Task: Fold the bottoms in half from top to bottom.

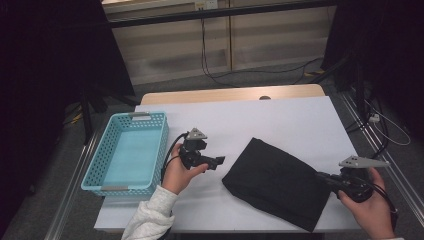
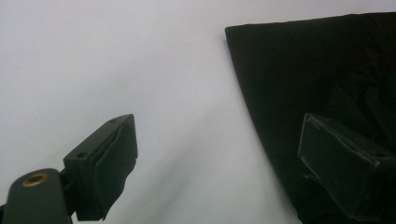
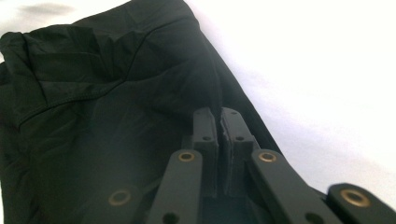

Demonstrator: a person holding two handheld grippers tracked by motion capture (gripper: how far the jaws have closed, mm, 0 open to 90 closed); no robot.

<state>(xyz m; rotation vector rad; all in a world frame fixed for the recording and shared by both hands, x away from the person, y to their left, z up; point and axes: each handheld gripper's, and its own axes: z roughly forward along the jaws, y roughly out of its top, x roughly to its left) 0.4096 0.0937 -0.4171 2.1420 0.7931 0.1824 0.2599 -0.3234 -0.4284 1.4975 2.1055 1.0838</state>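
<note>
A folded black cloth (image 1: 275, 182) lies on the white table top (image 1: 280, 117), right of centre. My right gripper (image 1: 323, 178) is at the cloth's right corner. In the right gripper view my right gripper (image 3: 218, 114) has its jaws together, and a ridge of the black cloth (image 3: 116, 93) runs up into their tips, so it is shut on the cloth. My left gripper (image 1: 220, 161) is held level just left of the cloth and points at it. In the left gripper view my left gripper (image 2: 219, 135) stands wide open over bare table, one jaw in front of the cloth (image 2: 289, 70).
A light blue plastic basket (image 1: 107, 145) sits at the table's left side with nothing in it. Beyond the far table edge are cables on the floor and dark stands. The table's right edge is close to my right hand.
</note>
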